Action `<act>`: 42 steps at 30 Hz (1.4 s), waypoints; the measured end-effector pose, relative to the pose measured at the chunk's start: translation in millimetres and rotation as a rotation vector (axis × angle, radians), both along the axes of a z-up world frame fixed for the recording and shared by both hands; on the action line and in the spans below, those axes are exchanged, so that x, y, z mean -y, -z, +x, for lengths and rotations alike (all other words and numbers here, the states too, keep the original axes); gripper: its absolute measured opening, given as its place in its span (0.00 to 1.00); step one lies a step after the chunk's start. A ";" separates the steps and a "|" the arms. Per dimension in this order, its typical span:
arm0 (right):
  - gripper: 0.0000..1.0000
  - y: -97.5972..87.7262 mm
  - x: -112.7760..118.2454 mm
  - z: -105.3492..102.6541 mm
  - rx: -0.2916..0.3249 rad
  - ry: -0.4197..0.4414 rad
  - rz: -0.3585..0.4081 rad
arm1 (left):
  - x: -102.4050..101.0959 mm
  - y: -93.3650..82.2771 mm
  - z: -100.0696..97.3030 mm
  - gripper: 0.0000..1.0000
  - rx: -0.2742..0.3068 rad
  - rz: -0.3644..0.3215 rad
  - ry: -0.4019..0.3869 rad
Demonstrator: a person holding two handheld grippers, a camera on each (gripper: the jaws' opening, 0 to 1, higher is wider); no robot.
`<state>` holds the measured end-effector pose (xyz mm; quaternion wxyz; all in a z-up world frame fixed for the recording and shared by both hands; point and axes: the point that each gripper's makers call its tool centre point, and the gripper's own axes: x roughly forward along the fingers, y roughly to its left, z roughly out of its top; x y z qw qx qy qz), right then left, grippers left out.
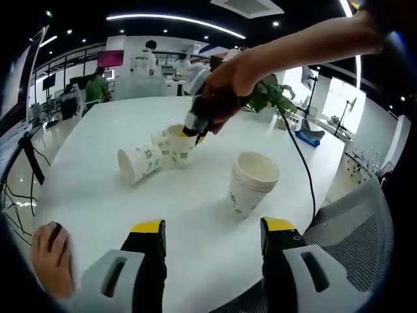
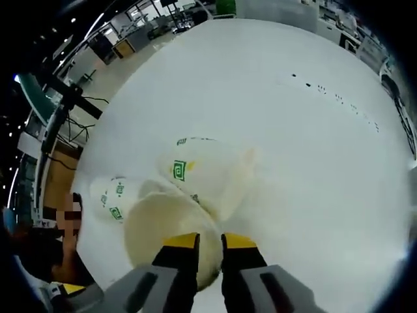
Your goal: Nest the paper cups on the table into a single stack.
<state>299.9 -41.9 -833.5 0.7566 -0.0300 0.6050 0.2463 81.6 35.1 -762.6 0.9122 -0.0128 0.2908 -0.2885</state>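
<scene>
Left gripper [image 1: 212, 238]: my jaws spread, holding nothing, above the desk [image 1: 195, 261].
Nested stack [image 1: 251, 182]: upright, near.
Right gripper [image 2: 208, 244]: my jaws apparently pinching an upright cup's [image 2: 166, 228] rim.
Tipped cup [image 2: 208, 169]: lying behind.

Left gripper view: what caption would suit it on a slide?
Right gripper grips an upright cup by its rim; another cup lies beside it, and a stack stands apart on the table.

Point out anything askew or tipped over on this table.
One paper cup lies tipped on its side on the white table, mouth facing outward, beside the upright cup pinched at its rim by the right tool. The nested stack leans slightly.
</scene>
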 end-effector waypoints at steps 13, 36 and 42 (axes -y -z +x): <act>0.00 -2.1 7.6 -5.6 0.016 -0.024 -0.004 | 1.5 1.2 -0.9 0.58 -0.002 0.006 0.012; 0.00 -44.1 30.4 -37.0 0.049 -0.058 0.002 | 4.0 3.3 -1.8 0.58 0.006 0.017 0.036; 0.00 -55.4 34.4 -46.6 0.053 -0.077 0.001 | 4.1 1.5 -3.1 0.57 0.010 0.017 0.039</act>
